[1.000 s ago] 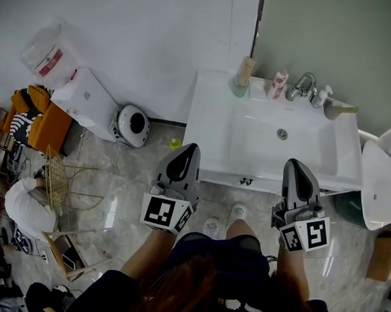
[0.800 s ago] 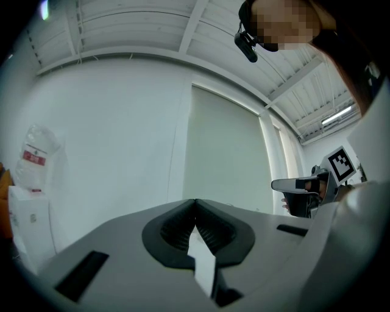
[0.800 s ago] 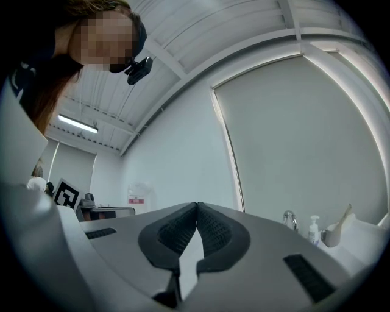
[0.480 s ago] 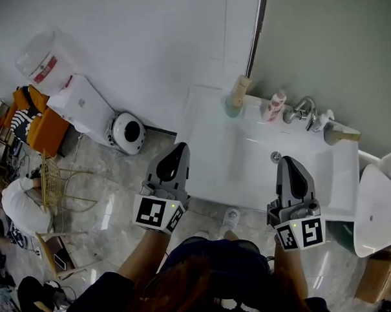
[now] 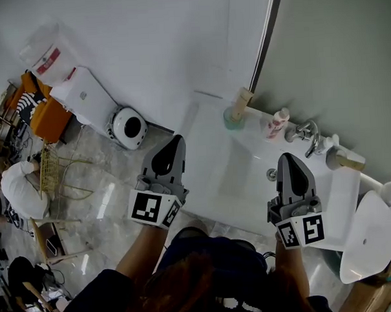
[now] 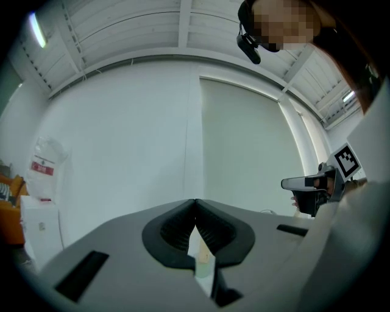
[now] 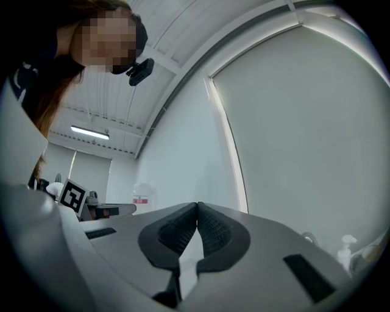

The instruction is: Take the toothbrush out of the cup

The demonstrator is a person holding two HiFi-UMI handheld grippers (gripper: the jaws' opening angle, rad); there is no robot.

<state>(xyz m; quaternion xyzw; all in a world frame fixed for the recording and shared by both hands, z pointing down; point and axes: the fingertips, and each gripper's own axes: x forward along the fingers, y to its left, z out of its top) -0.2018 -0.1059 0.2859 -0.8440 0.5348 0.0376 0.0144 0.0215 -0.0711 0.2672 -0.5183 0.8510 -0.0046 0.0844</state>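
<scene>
Head view: the toothbrush [image 5: 242, 102] stood in the cup [image 5: 233, 120] at upper centre, on the sink [image 5: 225, 176] ledge, well apart from both claws.

Left gripper view: the left gripper [image 6: 195, 202] was clenched and empty, apparently lined up for approach.

Right gripper view: the right gripper [image 7: 197, 206] was likewise clenched and empty.

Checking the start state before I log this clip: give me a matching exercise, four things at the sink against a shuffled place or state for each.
Things:
1. cup
2. tube
3. faucet
4. left gripper

Places or states:
a. chrome, at the back edge of the sink
b. jaws together, nothing held
c. at the sink's back left corner, with the toothbrush standing in it
d. pink and white, between the cup and the faucet

Pairs: 1-c, 2-d, 3-a, 4-b
</scene>
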